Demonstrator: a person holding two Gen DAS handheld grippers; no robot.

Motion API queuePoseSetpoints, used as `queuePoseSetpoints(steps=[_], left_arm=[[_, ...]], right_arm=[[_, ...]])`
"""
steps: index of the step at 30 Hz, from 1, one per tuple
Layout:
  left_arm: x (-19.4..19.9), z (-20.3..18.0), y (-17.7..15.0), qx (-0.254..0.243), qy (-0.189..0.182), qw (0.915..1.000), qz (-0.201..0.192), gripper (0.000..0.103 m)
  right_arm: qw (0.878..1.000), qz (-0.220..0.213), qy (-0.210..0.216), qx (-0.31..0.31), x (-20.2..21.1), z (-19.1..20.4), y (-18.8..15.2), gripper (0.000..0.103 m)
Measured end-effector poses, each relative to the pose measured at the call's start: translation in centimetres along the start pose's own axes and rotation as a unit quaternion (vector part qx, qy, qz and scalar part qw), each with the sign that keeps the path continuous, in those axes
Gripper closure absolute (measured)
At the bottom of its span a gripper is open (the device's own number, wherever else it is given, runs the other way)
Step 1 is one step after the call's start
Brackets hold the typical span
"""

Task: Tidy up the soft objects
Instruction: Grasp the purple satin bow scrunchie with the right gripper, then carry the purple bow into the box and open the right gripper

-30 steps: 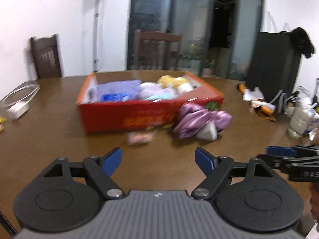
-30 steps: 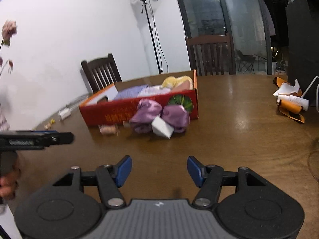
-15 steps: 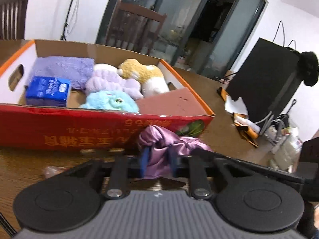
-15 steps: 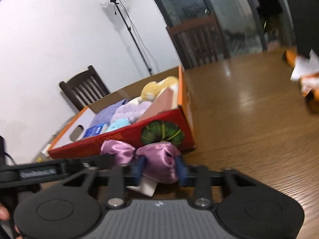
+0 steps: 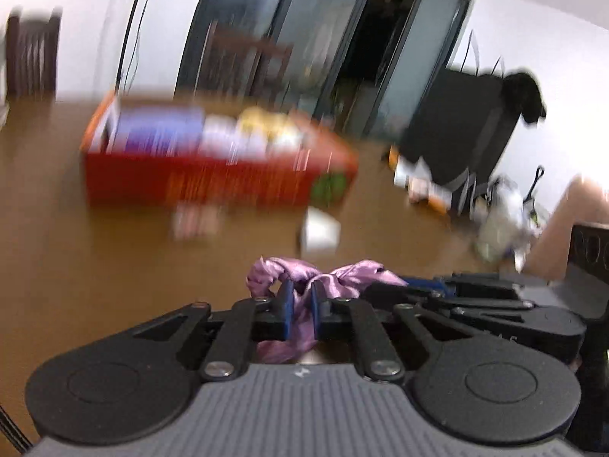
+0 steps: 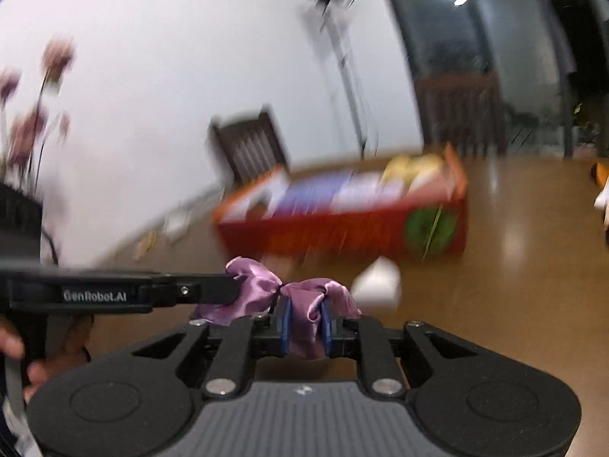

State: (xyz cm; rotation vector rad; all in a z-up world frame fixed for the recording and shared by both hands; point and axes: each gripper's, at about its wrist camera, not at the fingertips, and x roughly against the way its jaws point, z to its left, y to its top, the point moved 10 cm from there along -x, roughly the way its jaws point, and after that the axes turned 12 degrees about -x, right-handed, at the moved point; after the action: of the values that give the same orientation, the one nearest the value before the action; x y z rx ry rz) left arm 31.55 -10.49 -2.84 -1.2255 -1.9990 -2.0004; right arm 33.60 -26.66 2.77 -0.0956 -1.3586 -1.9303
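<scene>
A purple satin cloth (image 5: 354,274) hangs stretched between both grippers, lifted off the brown table in front of the red cardboard box (image 5: 198,182). My left gripper (image 5: 300,297) is shut on its left part, fabric bunched between the blue pads. In the right wrist view the right gripper (image 6: 306,316) is closing its jaws, and the pads press on the cloth (image 6: 255,285). The left gripper (image 6: 232,285) comes in from the left side. The red box (image 6: 342,232) holds several plush toys and a purple towel.
A white folded piece (image 5: 319,232) and a small pinkish item (image 5: 194,221) lie on the table before the box. Clutter (image 5: 495,221) and a black case (image 5: 456,133) stand at the right. Wooden chairs stand behind the table. A hand (image 6: 45,354) holds the left gripper.
Both grippers went from open to shut on the purple cloth by the box, then pulled back from the box with it. The white piece stayed on the table.
</scene>
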Motion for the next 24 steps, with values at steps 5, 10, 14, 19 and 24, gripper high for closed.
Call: queuePoseSetpoints(steps=[5, 10, 14, 19, 24], left_arm=[[3.6, 1.5, -1.6, 0.053, 0.0, 0.9985, -0.012, 0.064], [2.2, 1.8, 0.9, 0.041, 0.026, 0.9985, -0.023, 0.058], [0.3, 0.3, -1.1, -0.007, 0.048, 0.9986, 0.018, 0.065], [1.4, 0.1, -2.8, 0.007, 0.046, 0.9989, -0.009, 0.065], [2.6, 0.8, -2.9, 0.015, 0.034, 0.9992, -0.018, 0.051]], right_arm=[[0.998, 0.059, 0.011, 0.0, 1.2, 1.6, -5.6, 0.086], [0.997, 0.075, 0.02, -0.011, 2.4, 1.9, -6.7, 0.083], [0.998, 0.061, 0.005, -0.018, 3.2, 1.6, -5.9, 0.083], [0.998, 0.01, 0.017, -0.057, 4.5, 1.9, -3.7, 0.07], [0.998, 0.027, -0.022, -0.051, 1.2, 2.0, -4.2, 0.066]])
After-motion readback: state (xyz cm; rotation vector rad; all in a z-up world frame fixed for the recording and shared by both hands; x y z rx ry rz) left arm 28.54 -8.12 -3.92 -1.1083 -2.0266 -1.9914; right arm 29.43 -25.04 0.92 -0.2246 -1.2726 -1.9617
